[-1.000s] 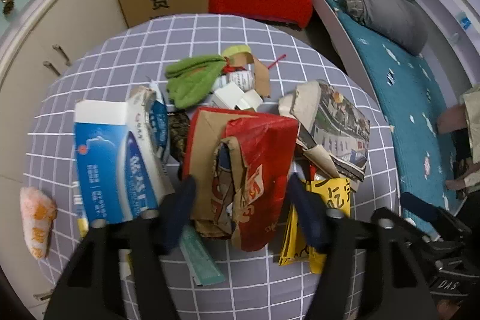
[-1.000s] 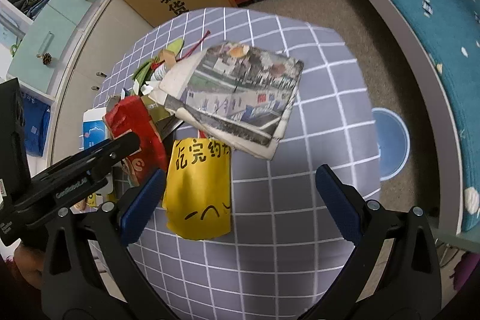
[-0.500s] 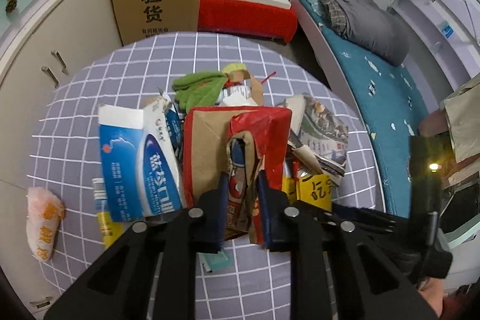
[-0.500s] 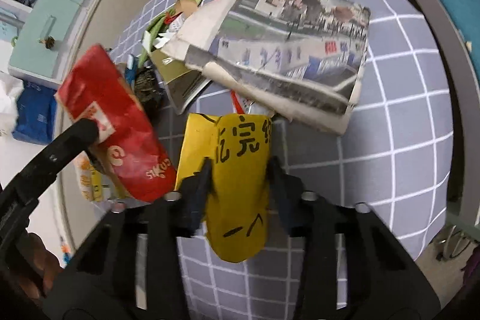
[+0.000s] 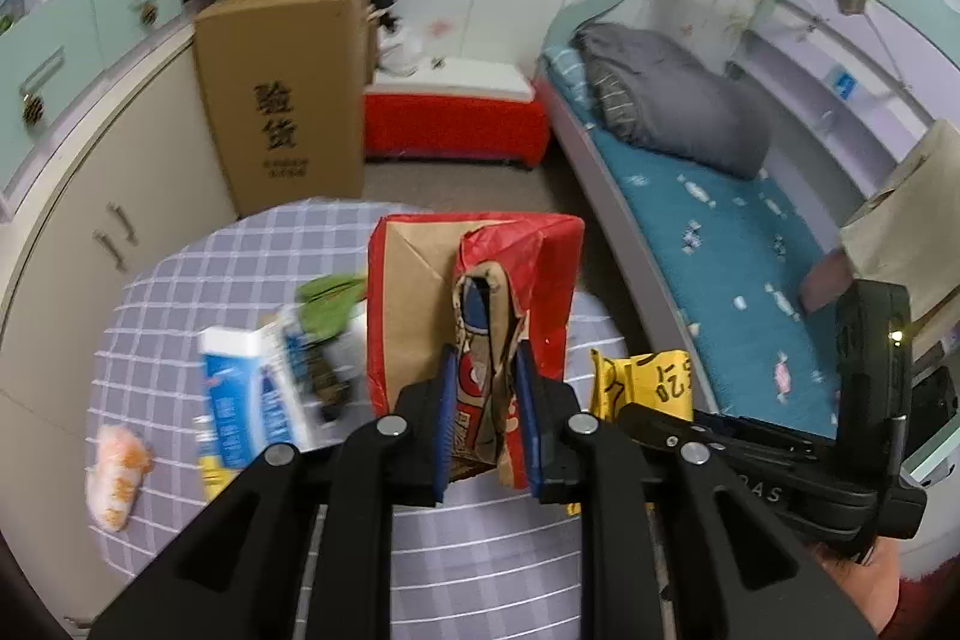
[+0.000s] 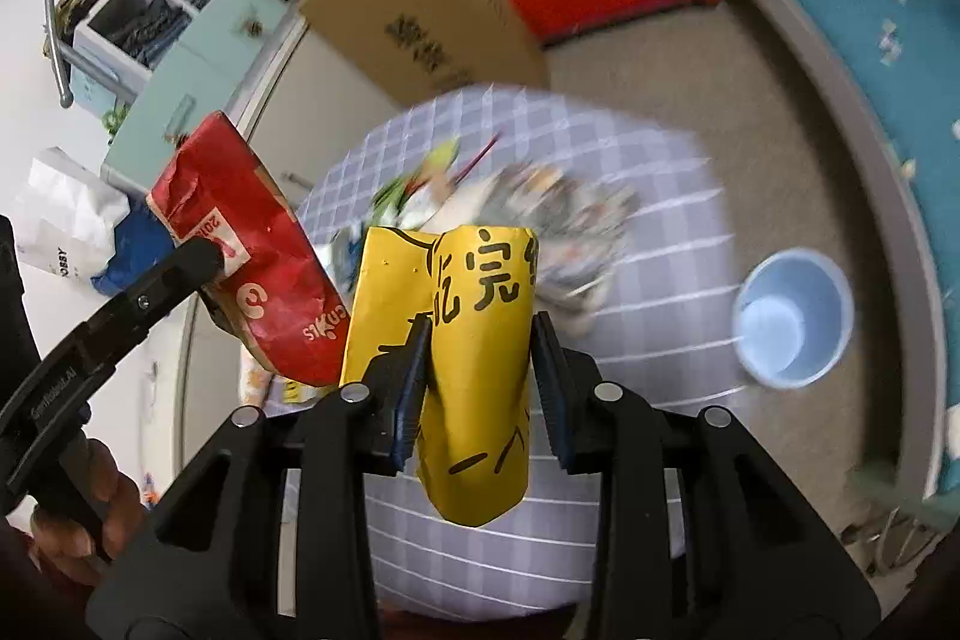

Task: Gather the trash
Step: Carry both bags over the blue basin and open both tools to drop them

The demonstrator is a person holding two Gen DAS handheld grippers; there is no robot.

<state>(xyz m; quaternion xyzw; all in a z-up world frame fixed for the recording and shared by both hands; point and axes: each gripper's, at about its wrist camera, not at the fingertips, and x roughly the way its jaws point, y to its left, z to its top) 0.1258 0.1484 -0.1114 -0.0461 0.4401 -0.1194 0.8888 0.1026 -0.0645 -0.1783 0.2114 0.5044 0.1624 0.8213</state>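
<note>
both tongs, apart a second ago, now clamp and lift: left tongs (image 5: 483, 421) red bag (image 5: 474, 304), right tongs (image 6: 480, 388) yellow wrapper (image 6: 480, 370)

A tall cardboard box (image 5: 288, 100) printed with black characters stands on the floor past the table's far edge, against cream cabinets (image 5: 90, 232). Beside it sits a red chest (image 5: 453, 124) (white-lidded). A rolled grey quilt (image 5: 672, 100) lies on the blue bed (image 5: 738, 268).

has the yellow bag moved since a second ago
Yes. The yellow bag, earlier lying flat on the checked table, now hangs above it, pinched in the right gripper.
</note>
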